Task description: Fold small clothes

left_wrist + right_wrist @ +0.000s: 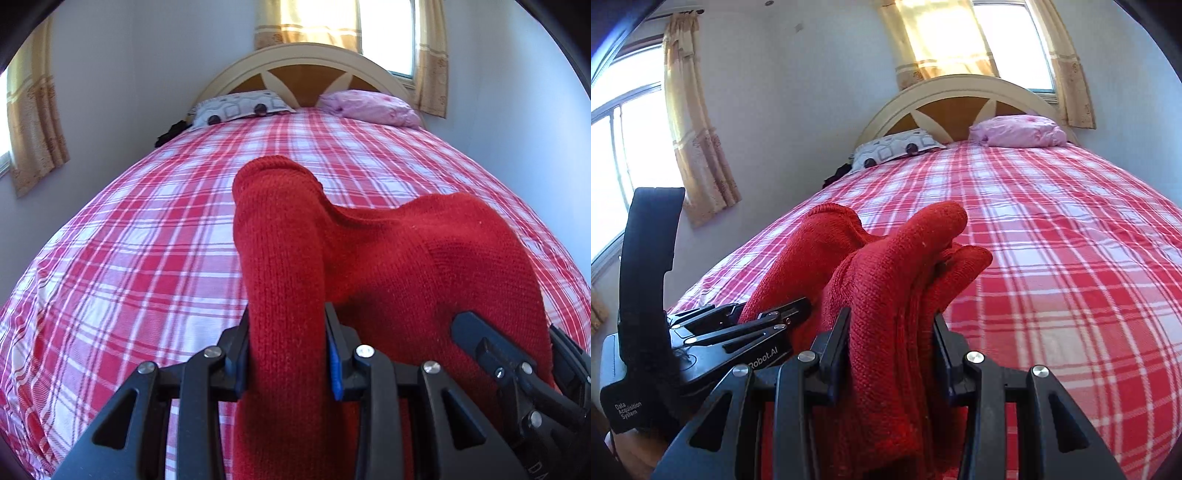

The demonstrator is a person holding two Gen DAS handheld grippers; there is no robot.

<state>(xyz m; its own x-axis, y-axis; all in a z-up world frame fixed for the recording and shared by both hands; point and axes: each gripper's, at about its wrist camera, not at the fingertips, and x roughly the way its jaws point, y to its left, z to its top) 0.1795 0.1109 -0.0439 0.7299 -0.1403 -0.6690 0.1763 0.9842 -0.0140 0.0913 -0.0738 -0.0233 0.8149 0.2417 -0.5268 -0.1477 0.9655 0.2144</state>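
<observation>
A red knit garment is held up above the bed between both grippers. My left gripper is shut on a thick fold of it, which sticks up past the fingers. My right gripper is shut on another bunched part of the garment. The right gripper also shows at the lower right of the left wrist view. The left gripper shows at the lower left of the right wrist view, close beside the right one. The fingertips are hidden by the cloth.
The bed has a red and white plaid sheet that also fills the right wrist view. A patterned pillow and a pink pillow lie by the headboard. Walls and curtained windows stand close around.
</observation>
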